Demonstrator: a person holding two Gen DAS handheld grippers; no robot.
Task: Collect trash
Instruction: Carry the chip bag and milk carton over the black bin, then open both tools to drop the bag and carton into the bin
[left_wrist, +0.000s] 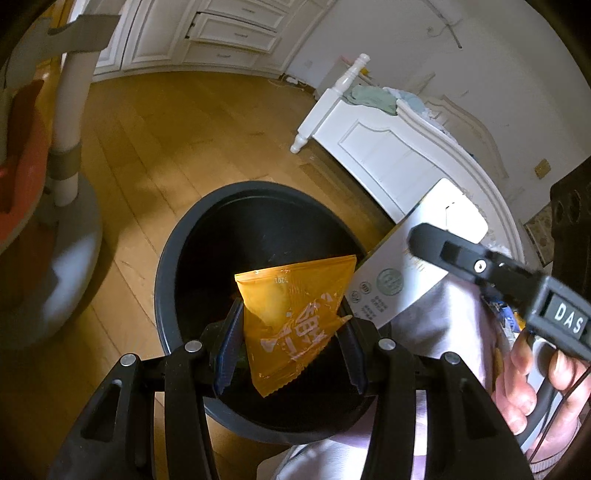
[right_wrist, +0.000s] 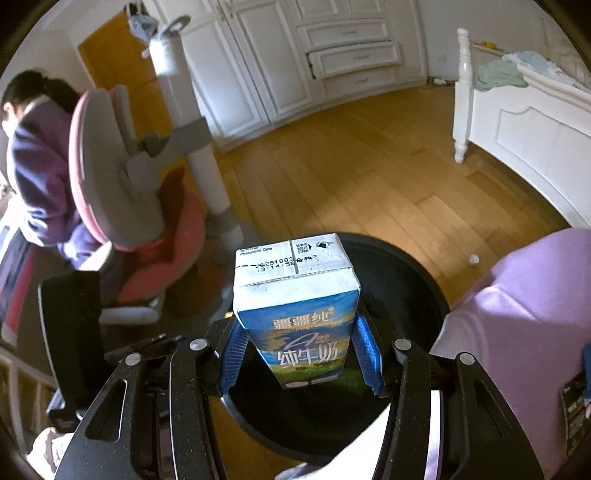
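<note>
Left gripper (left_wrist: 291, 332) is clenched on an orange snack wrapper (left_wrist: 295, 314), its blue-padded fingers (left_wrist: 229, 347) pressing the crinkled packet from both sides so that the packet sticks out ahead of the fingertips. Directly beyond and below it gapes a round black trash bin (left_wrist: 177, 258), standing on the wooden floor (left_wrist: 147, 147); the wrapper hangs over the bin's dark mouth. Right gripper (right_wrist: 301, 350) grasps a blue milk carton (right_wrist: 295, 295) by its lower sides, the carton's printed top pointing away from the fingers, and the same bin (right_wrist: 413, 266) lies beneath and ahead of it. In the left wrist view that carton (left_wrist: 406, 258) shows just right of the wrapper, over the bin's far right rim, pinched in the right gripper (left_wrist: 436, 243), with the person's right hand (left_wrist: 528, 384) on its handle. Ahead and to the right of both stands a white bed frame (left_wrist: 388, 147); ahead and to the left, a pink chair (right_wrist: 129, 177) with another person in purple (right_wrist: 37, 166) beyond it.
</note>
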